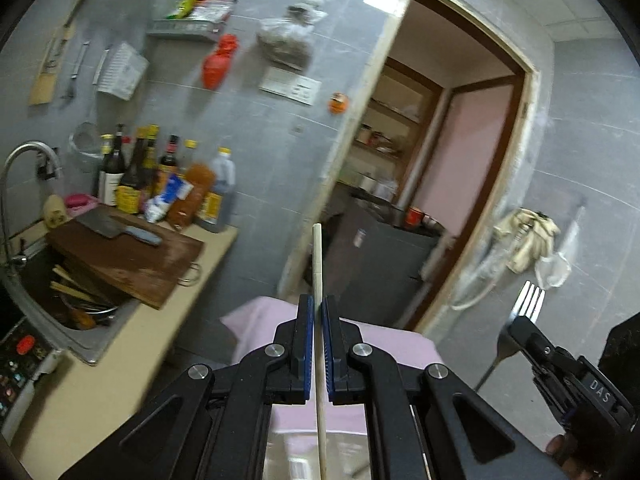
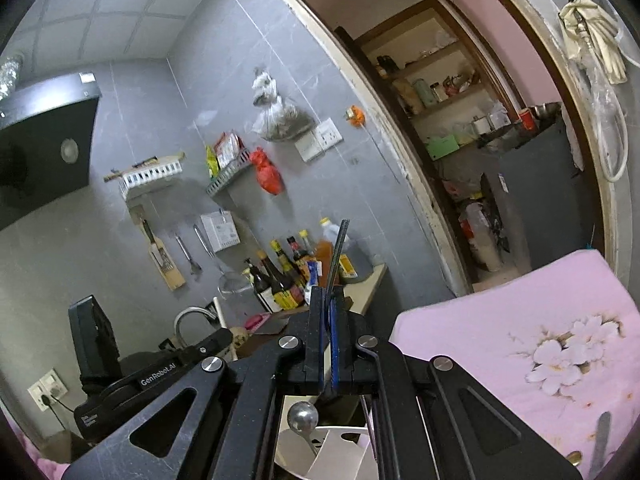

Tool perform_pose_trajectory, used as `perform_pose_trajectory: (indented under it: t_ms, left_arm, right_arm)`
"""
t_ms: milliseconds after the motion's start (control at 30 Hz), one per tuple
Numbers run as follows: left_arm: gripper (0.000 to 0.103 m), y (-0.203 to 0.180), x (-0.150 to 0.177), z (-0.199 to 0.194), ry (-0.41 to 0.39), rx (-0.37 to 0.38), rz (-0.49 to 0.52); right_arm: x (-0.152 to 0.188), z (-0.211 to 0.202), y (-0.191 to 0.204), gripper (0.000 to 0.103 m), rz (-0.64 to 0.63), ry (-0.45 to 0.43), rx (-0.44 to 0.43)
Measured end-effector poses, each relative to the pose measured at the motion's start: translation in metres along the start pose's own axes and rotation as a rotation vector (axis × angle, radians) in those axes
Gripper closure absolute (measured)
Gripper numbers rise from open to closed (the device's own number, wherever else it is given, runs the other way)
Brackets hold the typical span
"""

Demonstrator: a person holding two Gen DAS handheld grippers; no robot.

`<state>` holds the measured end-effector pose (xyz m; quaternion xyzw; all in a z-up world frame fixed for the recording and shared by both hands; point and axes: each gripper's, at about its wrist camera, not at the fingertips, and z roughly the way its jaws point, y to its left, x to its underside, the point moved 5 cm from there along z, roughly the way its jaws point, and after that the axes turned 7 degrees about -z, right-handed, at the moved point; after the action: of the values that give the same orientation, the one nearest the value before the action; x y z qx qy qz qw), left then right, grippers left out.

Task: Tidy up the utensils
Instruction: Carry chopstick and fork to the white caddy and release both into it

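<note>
Our left gripper (image 1: 318, 312) pinches a slim pale wooden chopstick (image 1: 317, 264); our right gripper (image 2: 331, 300) clamps a shiny four-tined steel fork (image 1: 527, 303).

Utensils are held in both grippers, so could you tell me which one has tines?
The fork in the right gripper; the left gripper holds a plain, pale chopstick with no tines.
</note>
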<state>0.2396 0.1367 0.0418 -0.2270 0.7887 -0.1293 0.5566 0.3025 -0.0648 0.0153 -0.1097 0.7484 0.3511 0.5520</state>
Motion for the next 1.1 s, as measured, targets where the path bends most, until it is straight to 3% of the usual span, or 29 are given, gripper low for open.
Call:
perform_pose_trajectory:
  t_ms: [167,467,767,900,967,1033,1100]
  left_arm:
    - [0.098,0.025,0.008,0.016,-0.006,-0.033,0.01]
    - [0.098,0.026,0.037,0.03,-0.014,-0.034,0.109]
    - [0.098,0.024,0.056,0.031,0.084,0.007,0.171]
    - [0.095,0.025,0.058,0.028,0.132,0.016,0.174]
    - [0.088,0.025,0.058,0.026,0.152,0.017,0.161]
    - [0.075,0.024,0.057,0.021,0.152,0.02,0.146]
    - [0.067,0.022,0.055,0.018,0.144,0.024,0.138]
  right_arm:
    - [0.025,0.019,-0.006,0.101,0.0,0.037,0.047]
    - [0.062,0.038,-0.022,0.101,0.007,0.11,0.089]
    - [0.071,0.031,-0.023,0.1,0.003,0.146,0.103]
    - [0.06,0.018,-0.023,0.094,-0.004,0.127,0.11]
    - [0.053,0.009,-0.023,0.092,-0.009,0.112,0.12]
    - [0.046,-0.001,-0.025,0.087,-0.012,0.098,0.136]
    - [0.038,-0.014,-0.029,0.071,-0.017,0.08,0.164]
